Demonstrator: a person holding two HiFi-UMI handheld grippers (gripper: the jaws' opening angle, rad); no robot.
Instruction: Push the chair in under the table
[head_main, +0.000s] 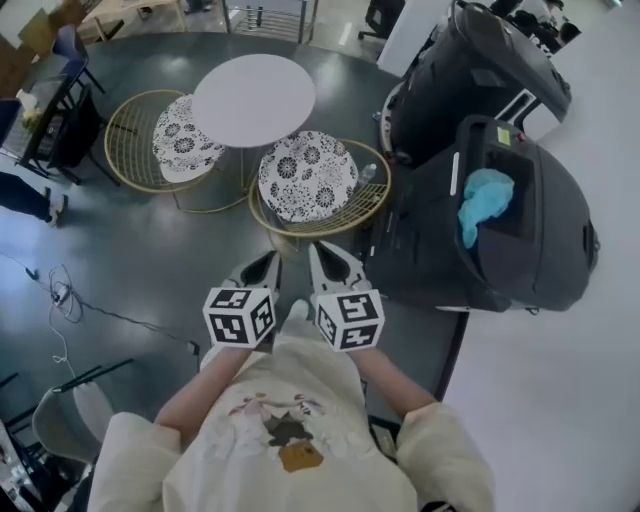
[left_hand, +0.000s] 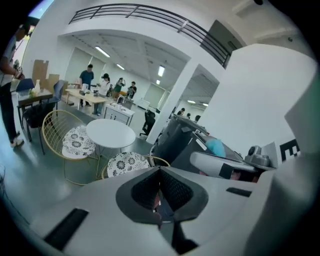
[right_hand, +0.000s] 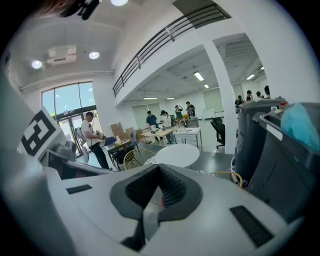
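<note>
The chair (head_main: 308, 175) stands at five o'clock of the table (head_main: 254, 100), facing eleven o'clock, its wire back bowed toward six. The left gripper (head_main: 266, 266) and right gripper (head_main: 326, 258) are both closed, empty.

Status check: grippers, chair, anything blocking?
Left gripper, right gripper shut, empty. Near chair untouched, mostly out from round table. Black bin close beside it.

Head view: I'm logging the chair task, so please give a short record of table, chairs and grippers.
table: round, white
near chair: gold wire, patterned seat, mostly clear of the table
far chair: same kind, seat partly under the table
left gripper: shut, empty, apart from both chairs
right gripper: shut, empty, apart from both chairs
</note>
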